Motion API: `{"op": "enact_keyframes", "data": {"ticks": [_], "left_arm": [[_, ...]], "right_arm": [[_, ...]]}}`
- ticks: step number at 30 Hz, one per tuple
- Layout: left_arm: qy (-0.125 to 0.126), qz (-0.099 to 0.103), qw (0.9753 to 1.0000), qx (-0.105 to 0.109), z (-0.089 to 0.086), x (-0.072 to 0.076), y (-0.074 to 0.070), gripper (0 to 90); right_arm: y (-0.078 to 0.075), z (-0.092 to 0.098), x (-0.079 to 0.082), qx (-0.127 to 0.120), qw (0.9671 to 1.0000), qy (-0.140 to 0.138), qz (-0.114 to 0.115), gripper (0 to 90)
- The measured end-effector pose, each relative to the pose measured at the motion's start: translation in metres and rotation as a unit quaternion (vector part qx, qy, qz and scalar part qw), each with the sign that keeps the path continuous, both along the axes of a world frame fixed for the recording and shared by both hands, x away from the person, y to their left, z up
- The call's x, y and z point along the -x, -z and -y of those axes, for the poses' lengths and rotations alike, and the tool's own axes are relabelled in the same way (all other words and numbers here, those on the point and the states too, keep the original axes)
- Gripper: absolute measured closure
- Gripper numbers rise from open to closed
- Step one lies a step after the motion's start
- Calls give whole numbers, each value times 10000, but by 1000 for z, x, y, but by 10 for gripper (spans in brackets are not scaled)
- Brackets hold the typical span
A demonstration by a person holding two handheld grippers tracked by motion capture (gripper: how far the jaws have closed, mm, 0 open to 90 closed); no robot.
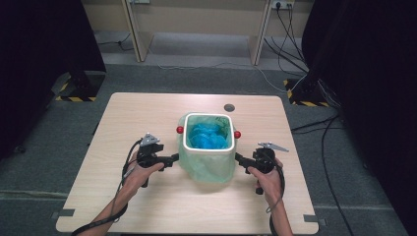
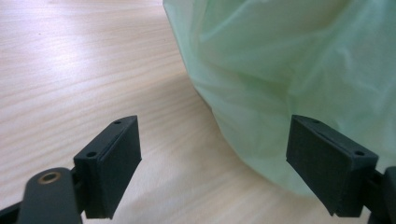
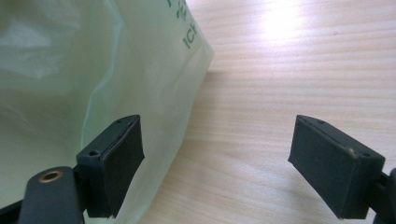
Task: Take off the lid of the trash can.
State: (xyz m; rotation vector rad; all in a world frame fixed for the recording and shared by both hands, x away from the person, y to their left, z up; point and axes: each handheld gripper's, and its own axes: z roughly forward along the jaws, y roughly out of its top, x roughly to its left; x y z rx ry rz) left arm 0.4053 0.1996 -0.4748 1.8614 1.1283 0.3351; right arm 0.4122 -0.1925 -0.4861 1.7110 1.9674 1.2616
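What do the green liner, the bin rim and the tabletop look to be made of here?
Green liner: thin translucent plastic film, going by its creases, soft sheen and see-through tint. Bin rim: probably smooth white moulded plastic, glossy and even. Tabletop: pale wood-grain surface with a glare patch, likely laminate rather than solid wood, though the pictures can't settle that.

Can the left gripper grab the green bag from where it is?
Probably yes. The left gripper is open, and the green bag hangs right ahead of its jaws with nothing between them.
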Motion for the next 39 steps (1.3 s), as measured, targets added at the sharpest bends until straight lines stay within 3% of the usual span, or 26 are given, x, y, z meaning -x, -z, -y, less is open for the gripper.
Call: {"op": "enact_keyframes", "data": {"ticks": [9,13,17,27,32,39], "left_arm": [[330,136,9993,145,-1,26,-5,150],[484,299,9982,204,5,34,-16,150],[641,404,9968,233,8,39,-25,149],[794,492,9956,99,17,43,-28,148],[799,503,9954,157,19,43,-33,148],[837,621,9945,139,25,41,-43,148]], "right_arm": [[-9,10,-2,-40,9999,91,34,169],[-19,11,-2,32,9999,4,115,158],[-29,13,-3,-11,9998,94,168,162],[-58,15,-21,208,9991,239,290,211],[-75,15,-28,128,9983,349,454,273],[-96,-1,-37,140,9977,144,643,361]]}}
